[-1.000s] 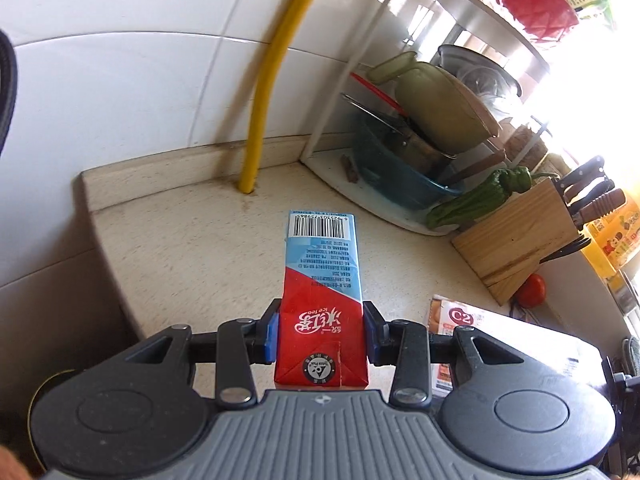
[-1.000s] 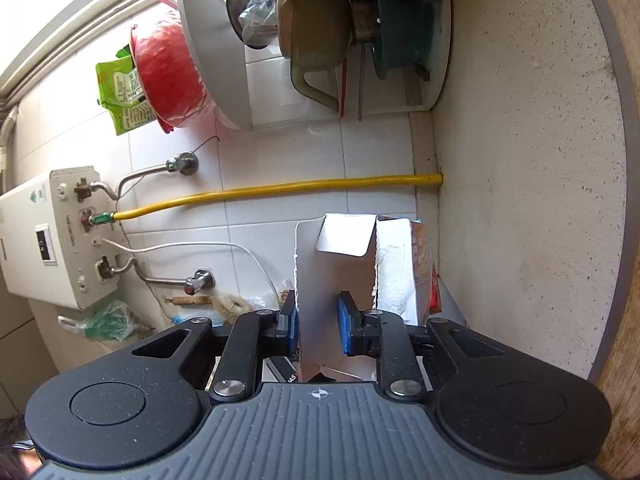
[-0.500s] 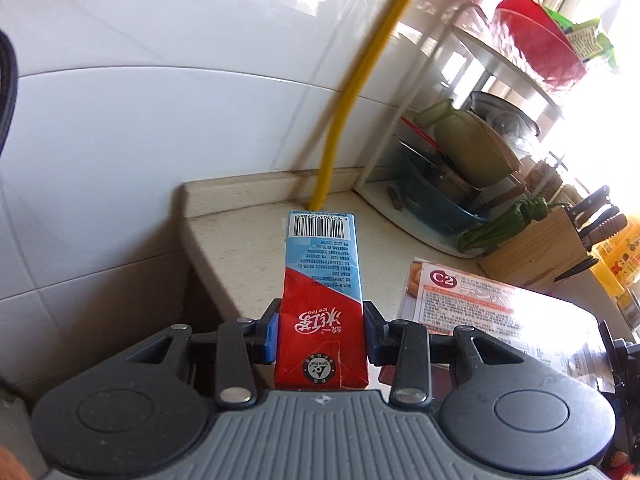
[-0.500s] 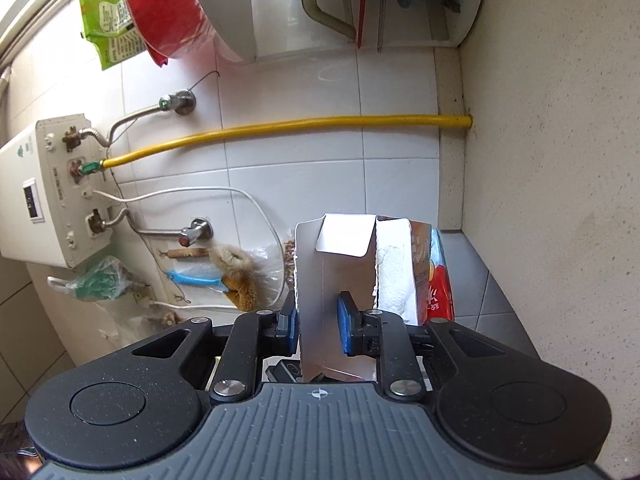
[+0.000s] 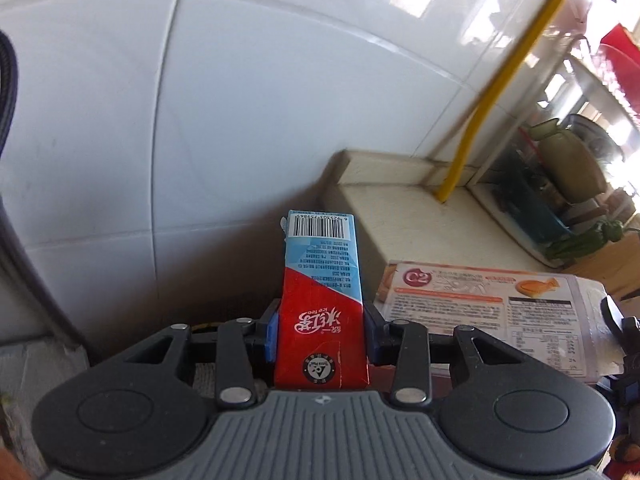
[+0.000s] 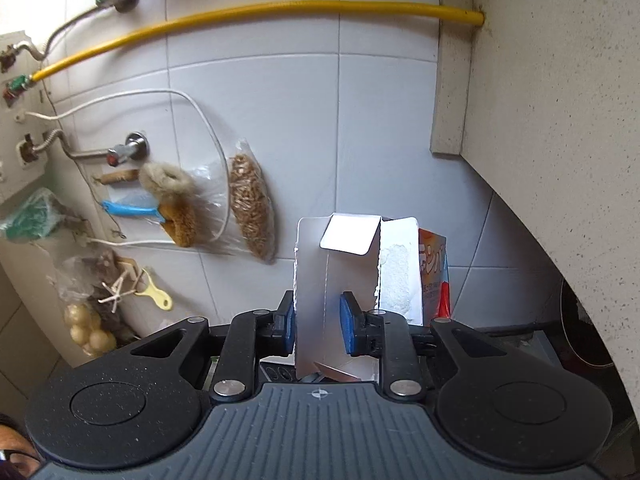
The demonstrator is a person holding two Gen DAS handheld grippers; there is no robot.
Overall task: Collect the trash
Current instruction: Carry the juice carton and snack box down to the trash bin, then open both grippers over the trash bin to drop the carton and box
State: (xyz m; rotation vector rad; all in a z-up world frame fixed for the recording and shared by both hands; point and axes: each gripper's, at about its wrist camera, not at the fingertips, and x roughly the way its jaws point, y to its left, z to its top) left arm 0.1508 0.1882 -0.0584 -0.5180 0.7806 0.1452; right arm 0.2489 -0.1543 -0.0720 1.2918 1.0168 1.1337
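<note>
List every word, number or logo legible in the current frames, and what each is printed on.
"ice tea", upside down beside white Chinese characters: red and blue drink carton.
Barcode digits on the carton: too small to read reliably.
"C2": flattened snack box; its fine print is unreadable.
Orange characters on the box's printed face: cut off, unreadable.

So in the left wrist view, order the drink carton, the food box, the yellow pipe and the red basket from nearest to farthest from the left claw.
1. Drink carton: clamped in the left claw, centre.
2. Food box: just right of the claw.
3. Yellow pipe: against the tiled wall, upper right.
4. Red basket: top of the rack, far right edge.
</note>
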